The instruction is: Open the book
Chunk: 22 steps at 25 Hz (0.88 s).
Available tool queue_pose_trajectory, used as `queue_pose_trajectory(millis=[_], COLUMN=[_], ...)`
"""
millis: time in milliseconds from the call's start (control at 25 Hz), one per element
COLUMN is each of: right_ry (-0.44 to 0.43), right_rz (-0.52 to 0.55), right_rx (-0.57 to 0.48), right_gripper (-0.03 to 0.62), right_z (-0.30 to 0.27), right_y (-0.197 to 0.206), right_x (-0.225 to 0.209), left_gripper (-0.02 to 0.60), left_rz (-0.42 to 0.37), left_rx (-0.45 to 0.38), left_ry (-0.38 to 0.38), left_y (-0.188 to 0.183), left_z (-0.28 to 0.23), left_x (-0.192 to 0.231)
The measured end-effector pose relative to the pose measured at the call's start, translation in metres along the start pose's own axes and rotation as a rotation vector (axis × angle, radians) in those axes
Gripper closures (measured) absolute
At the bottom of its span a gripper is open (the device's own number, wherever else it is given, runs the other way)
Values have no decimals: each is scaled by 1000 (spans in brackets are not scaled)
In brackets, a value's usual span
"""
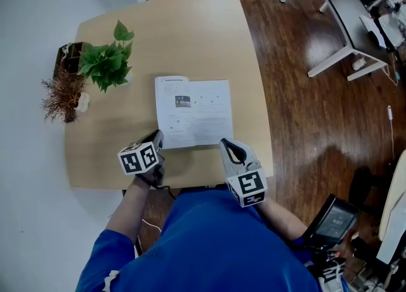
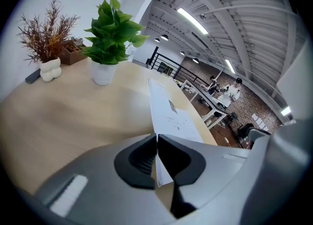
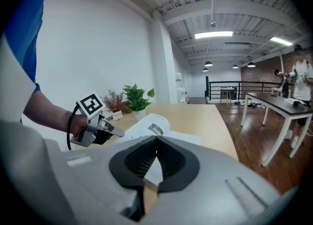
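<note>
The book (image 1: 193, 113) lies open on the round-cornered wooden table (image 1: 190, 24), white pages up. Its left page bulges upward in the right gripper view (image 3: 146, 125). My left gripper (image 1: 158, 138) hovers at the book's near-left corner, jaws shut with nothing clamped between them. In the left gripper view (image 2: 157, 136) the book (image 2: 171, 114) stretches away just past the tips. My right gripper (image 1: 225, 143) sits at the book's near-right corner, also shut (image 3: 156, 138) and empty. The right gripper view shows the left gripper (image 3: 117, 131) low beside the page.
A green potted plant (image 1: 108, 62) and a dried plant in a white vase (image 1: 63, 97) stand at the table's left, by a wooden box (image 1: 70, 53). The table's near edge (image 1: 190, 186) is just under both grippers. White-legged desks (image 1: 342, 18) stand far right.
</note>
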State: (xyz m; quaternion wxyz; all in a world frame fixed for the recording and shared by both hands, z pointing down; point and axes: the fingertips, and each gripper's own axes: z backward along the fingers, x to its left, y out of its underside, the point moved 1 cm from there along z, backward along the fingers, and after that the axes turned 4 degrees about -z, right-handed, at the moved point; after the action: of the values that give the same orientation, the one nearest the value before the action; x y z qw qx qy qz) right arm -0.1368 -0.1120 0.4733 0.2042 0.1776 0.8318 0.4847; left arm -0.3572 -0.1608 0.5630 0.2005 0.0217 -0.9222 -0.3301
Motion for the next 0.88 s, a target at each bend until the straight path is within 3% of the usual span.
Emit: queue_pose_trajectory(millis=[880], right_ry=[1], right_rz=[23], right_rx=[42], right_gripper=[591], right_z=[-23], right_y=[2], right_x=[30], left_gripper=[560], left_rz=[25], left_rx=[57], left_ry=[-31], left_y=[24], left_z=[-5], left_x=[57])
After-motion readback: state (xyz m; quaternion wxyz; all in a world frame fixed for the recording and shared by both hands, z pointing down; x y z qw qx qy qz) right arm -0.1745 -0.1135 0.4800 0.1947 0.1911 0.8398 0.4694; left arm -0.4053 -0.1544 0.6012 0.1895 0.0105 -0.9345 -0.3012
